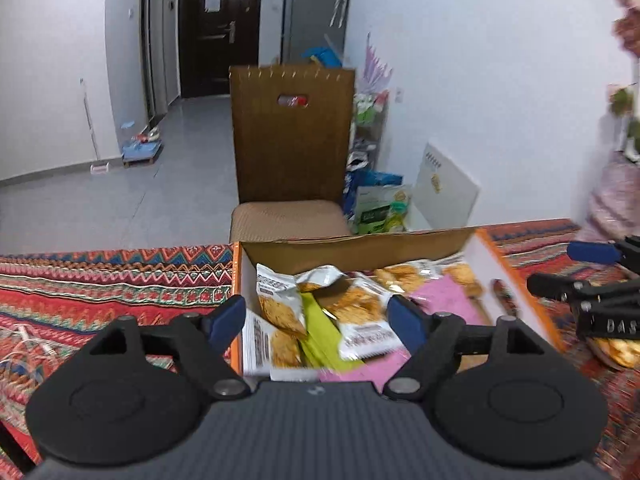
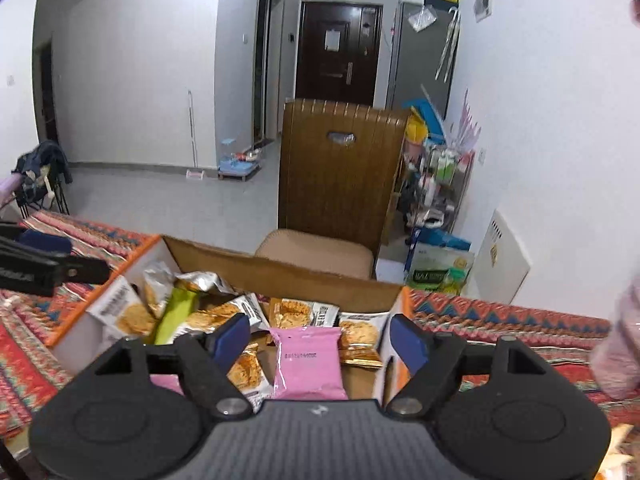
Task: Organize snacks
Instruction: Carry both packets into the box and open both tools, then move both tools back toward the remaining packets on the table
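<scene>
An open cardboard box (image 1: 360, 246) with an orange rim stands on the patterned tablecloth (image 1: 100, 280). Inside lie several cracker packets (image 1: 280, 304), a green packet (image 1: 316, 328) and a pink packet (image 1: 436, 296). My left gripper (image 1: 316, 316) hovers open over the box's near left part, nothing between its blue pads. My right gripper (image 2: 320, 336) is open over the box's right part (image 2: 280, 270), with the pink packet (image 2: 308, 360) lying below between its fingers, untouched. Each gripper shows at the edge of the other's view: right gripper (image 1: 560, 268), left gripper (image 2: 60, 256).
Behind the table stands a brown chair (image 1: 292, 148). Another cracker packet (image 1: 616, 350) lies on the cloth right of the box. A white cable (image 1: 24, 344) lies at the left. A person's pink sleeve (image 2: 620, 340) is at the right edge.
</scene>
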Demonstrator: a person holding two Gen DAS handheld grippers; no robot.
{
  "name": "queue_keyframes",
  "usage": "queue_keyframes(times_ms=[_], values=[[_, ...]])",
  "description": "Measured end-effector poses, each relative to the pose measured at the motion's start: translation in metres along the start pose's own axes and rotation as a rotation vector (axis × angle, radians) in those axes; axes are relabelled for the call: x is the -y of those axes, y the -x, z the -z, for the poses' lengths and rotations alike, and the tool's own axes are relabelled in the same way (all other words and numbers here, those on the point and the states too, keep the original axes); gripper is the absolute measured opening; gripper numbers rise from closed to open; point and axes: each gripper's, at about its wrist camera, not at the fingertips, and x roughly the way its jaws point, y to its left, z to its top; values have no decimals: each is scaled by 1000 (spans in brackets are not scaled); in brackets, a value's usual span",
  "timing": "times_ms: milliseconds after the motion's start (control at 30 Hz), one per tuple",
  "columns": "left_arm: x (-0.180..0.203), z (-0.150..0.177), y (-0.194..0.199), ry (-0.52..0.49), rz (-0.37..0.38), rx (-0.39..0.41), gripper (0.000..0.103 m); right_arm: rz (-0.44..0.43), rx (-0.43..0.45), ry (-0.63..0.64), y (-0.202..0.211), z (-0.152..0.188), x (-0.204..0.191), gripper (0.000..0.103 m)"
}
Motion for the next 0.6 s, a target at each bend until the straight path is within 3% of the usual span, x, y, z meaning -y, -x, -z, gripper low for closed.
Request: queue_keyframes(times_ms=[100,233,367,600], values=[[6,14,55,14,-3,49,92,-9,34,-23,50,0,5,82],[19,48,118,-16,6,91,93,-28,75,-33,111,16,5,87],[26,90,176,-23,47,154,101,-42,98,-15,166,46,-5,89],[44,191,246,-61,40,276,103,-74,172,-3,255,119,-27,99]])
